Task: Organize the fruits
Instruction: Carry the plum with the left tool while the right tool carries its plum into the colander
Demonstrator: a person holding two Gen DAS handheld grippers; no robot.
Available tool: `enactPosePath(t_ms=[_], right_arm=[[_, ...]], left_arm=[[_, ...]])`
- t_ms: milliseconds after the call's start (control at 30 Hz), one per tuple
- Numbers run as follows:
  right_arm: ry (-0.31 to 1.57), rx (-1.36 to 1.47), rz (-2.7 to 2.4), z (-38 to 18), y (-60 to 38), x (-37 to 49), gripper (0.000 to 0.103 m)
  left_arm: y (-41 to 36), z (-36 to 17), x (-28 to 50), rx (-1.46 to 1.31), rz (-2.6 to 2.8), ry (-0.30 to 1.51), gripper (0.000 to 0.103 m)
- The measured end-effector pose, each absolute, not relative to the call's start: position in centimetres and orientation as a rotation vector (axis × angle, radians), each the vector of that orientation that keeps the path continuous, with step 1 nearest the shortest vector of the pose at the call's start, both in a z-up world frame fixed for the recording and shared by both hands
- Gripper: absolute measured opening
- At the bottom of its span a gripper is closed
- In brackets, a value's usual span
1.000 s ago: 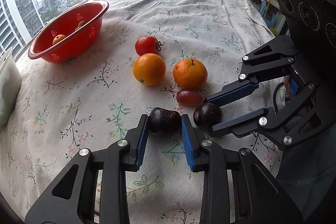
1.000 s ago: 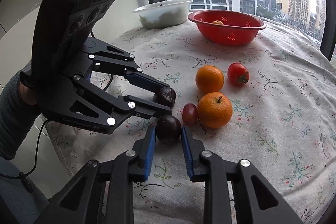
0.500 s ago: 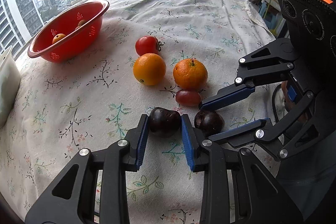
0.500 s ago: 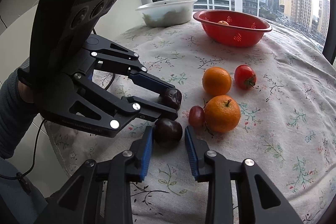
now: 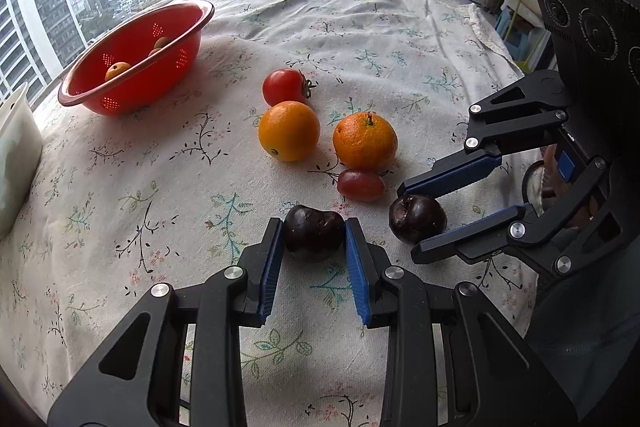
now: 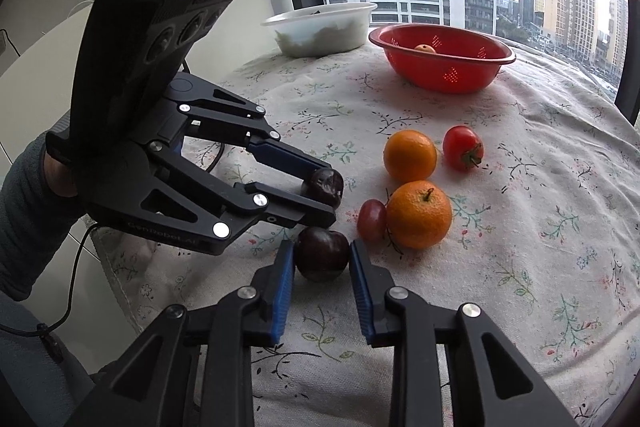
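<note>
Left gripper [image 5: 314, 241] has its jaws clamped on a dark plum [image 5: 314, 233], blue pads touching both sides, fruit sitting on the table [image 5: 360, 27] w/ floral cloth. Right gripper [image 6: 322, 261] likewise has jaws closed against a second dark plum [image 6: 322, 253], pads touching left & right sides; can't tell if either plum is off the cloth. In left wrist view the second plum sits just right of the first, between the right gripper's fingers. Just beyond the plums: a red grape [image 5: 361, 185] touching the stemmed orange [image 5: 365, 143], a smooth orange [image 5: 289, 131] near it on the left, and a red tomato [image 5: 285, 87] just behind that one. Far left, well apart from the loose fruit, a red colander [image 5: 136, 63] holds small orange fruits. A white bowl [image 6: 320, 29] stands just beside the colander; contents unclear. Right wrist view: same group w/ grape touching stemmed orange, tomato far right of the smooth orange, colander & bowl at far edge by the window.
</note>
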State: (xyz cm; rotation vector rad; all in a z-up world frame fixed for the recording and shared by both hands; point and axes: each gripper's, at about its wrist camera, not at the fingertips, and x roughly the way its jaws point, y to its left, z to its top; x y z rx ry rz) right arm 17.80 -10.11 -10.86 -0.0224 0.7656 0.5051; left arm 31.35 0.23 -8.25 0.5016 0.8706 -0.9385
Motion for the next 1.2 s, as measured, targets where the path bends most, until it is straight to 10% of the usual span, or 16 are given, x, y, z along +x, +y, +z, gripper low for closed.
enactPosePath(t_ms=[1200], right_arm=[[0.609, -0.007, 0.390, 2.9, -21.7, 32.3, 0.030]], left_arm=[[-1.3, 2.0, 49.9, 0.303, -0.690, 0.759, 0.029]])
